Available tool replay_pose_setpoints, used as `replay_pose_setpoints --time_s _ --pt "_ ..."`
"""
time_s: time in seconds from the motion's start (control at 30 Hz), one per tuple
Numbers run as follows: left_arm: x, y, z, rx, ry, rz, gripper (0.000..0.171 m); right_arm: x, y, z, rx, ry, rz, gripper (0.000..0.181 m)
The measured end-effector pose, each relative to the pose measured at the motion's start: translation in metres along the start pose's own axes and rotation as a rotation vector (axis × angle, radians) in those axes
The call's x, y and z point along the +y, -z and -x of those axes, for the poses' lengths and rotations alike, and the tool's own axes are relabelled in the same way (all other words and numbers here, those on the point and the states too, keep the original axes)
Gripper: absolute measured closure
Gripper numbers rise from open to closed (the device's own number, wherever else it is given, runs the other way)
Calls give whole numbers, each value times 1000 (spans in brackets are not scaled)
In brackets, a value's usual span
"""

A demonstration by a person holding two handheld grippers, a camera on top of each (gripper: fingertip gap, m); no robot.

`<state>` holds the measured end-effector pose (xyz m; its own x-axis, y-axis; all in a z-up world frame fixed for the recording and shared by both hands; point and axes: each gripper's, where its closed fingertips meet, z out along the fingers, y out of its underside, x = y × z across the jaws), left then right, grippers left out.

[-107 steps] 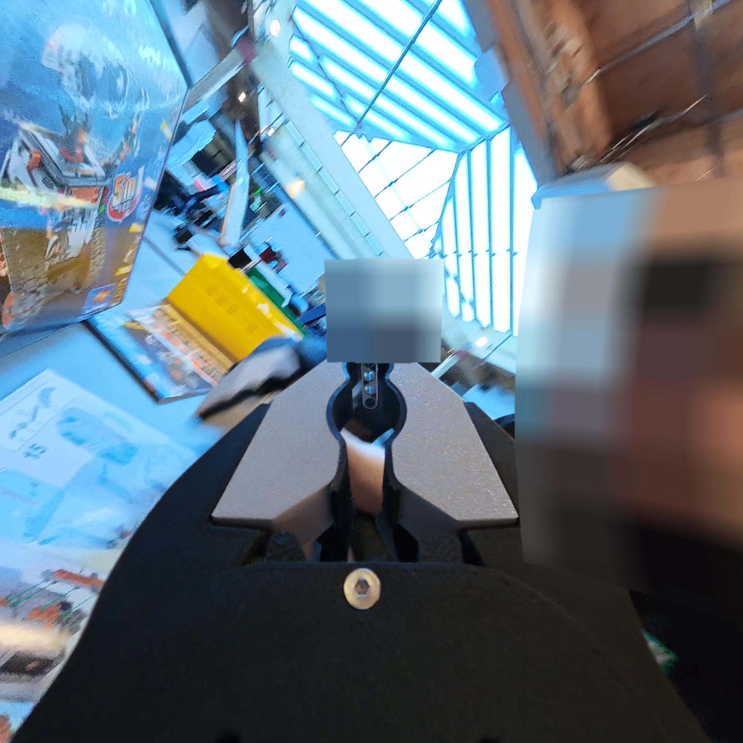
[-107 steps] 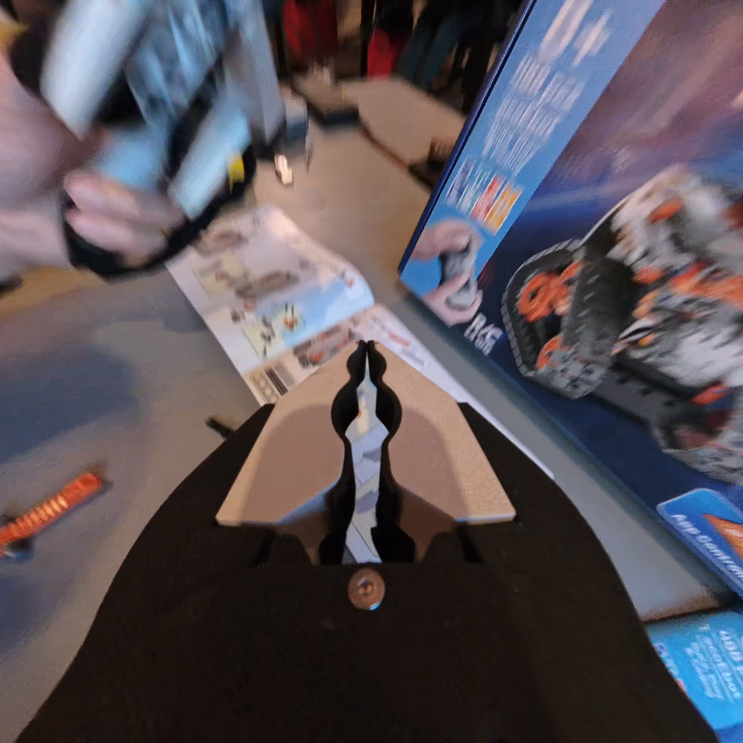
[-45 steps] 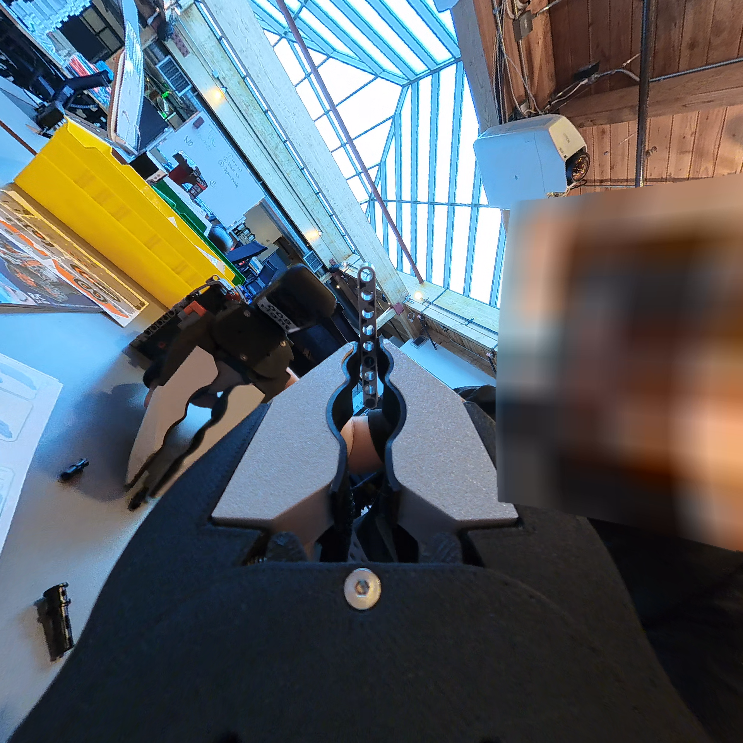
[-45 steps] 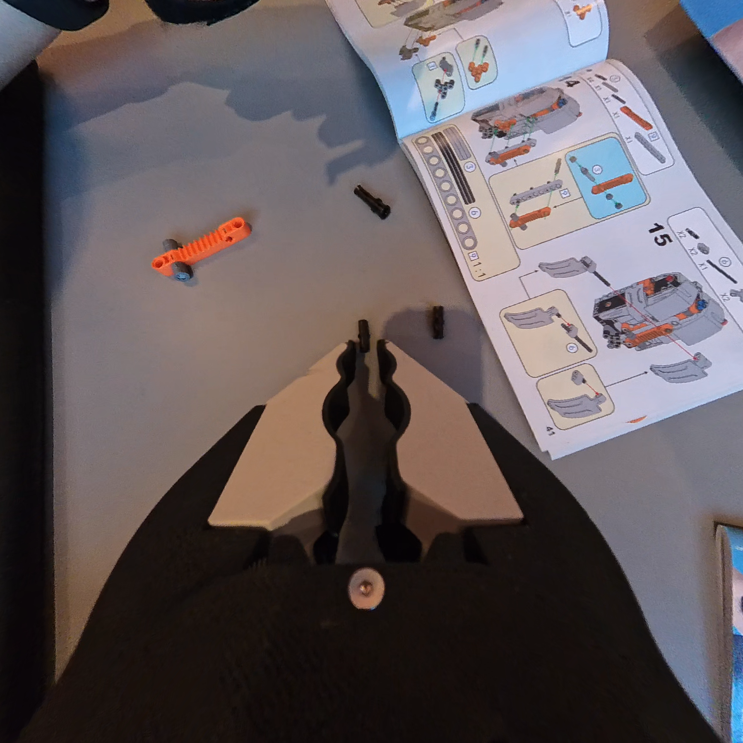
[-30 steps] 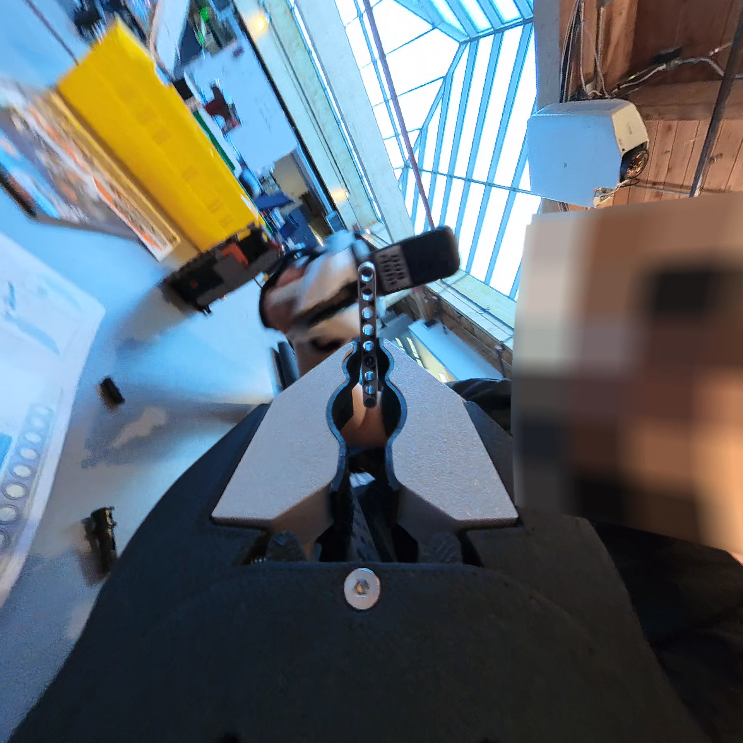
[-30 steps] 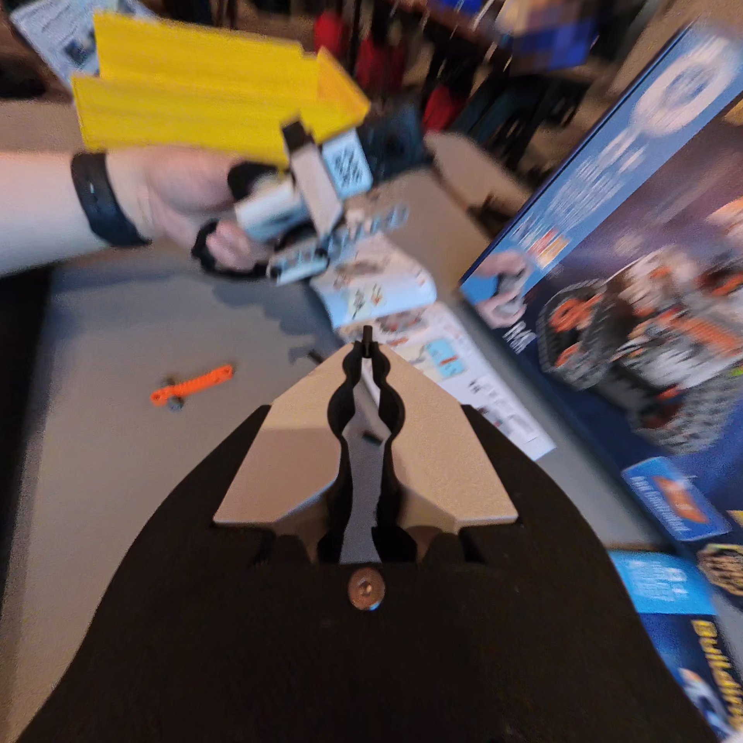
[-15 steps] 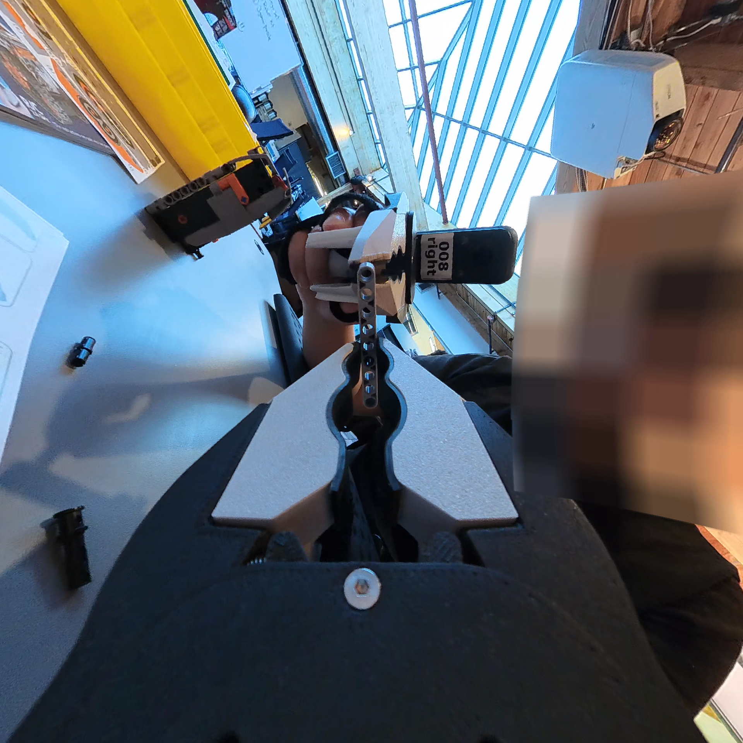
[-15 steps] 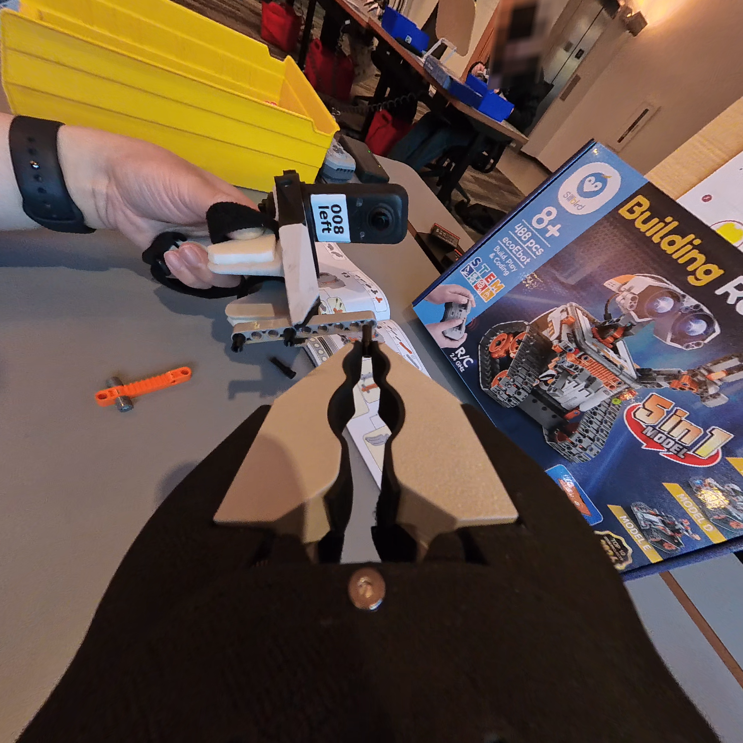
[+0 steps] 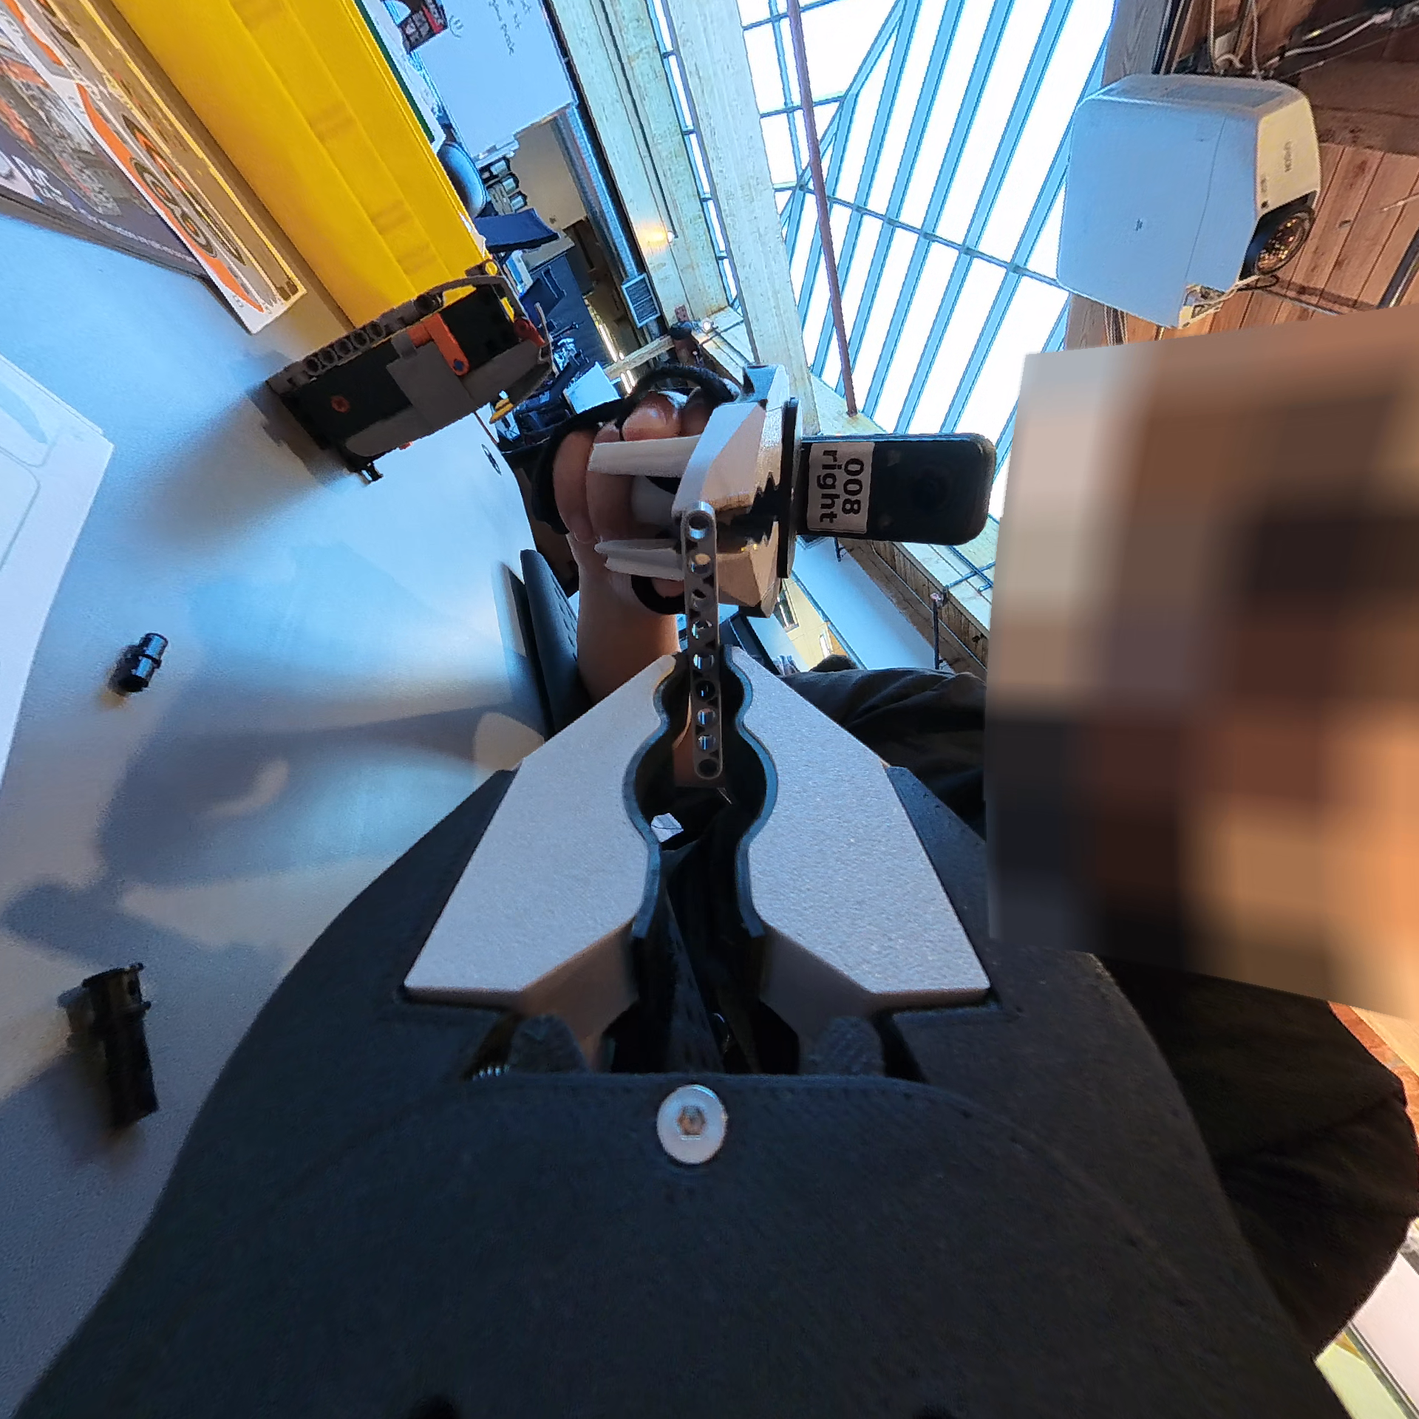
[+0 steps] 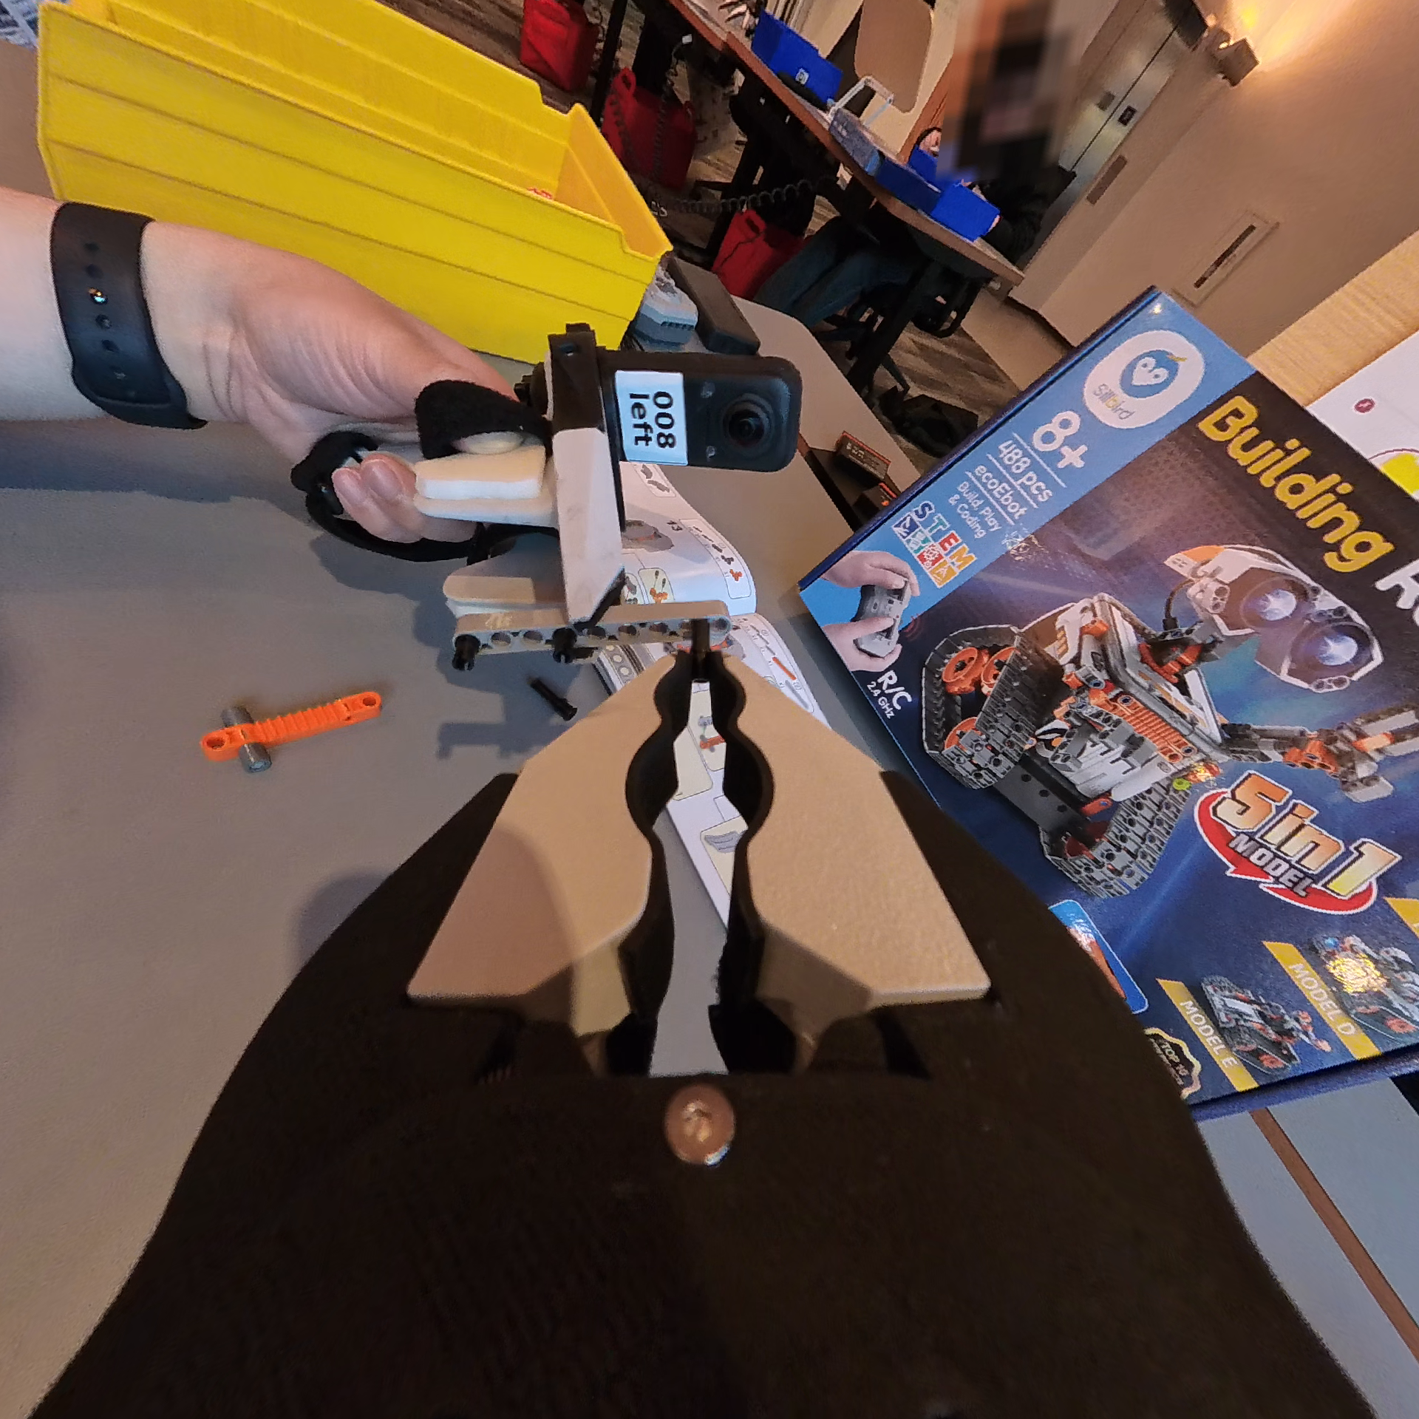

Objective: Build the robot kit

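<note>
Grey holed beam (image 9: 702, 653), clamped in the left gripper (image 9: 700, 672), juts toward 12 o'clock above the table (image 10: 192, 845). At its far end, the right gripper (image 10: 700, 666) pinches a small black pin (image 10: 700, 643), tips meeting the beam (image 10: 591, 623) from 6 o'clock; an orange toothed piece (image 10: 296, 722) lies at 9 o'clock.

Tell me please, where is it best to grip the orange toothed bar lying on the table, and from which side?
Grip the orange toothed bar across its narrow width, midway along the toothed stretch, clear of the grey pin near one end. Come from straight above: it lies flat on the grey table, so probably only its long edges can be pinched.
</note>
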<state>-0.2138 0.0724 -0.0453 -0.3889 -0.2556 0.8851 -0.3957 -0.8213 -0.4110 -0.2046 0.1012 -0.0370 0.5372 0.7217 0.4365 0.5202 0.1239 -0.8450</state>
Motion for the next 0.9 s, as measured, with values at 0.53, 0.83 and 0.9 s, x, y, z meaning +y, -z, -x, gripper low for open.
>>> replay_pose_setpoints --time_s 0.53,0.83,0.9 --pt "3 3 16 -78 50 6 168 16 -5 8 -27 63 97 179" --pt "6 4 22 -125 54 19 168 24 -8 15 -50 100 136 179" --pt "8 4 26 -146 69 28 168 27 -10 18 -61 122 157 179"
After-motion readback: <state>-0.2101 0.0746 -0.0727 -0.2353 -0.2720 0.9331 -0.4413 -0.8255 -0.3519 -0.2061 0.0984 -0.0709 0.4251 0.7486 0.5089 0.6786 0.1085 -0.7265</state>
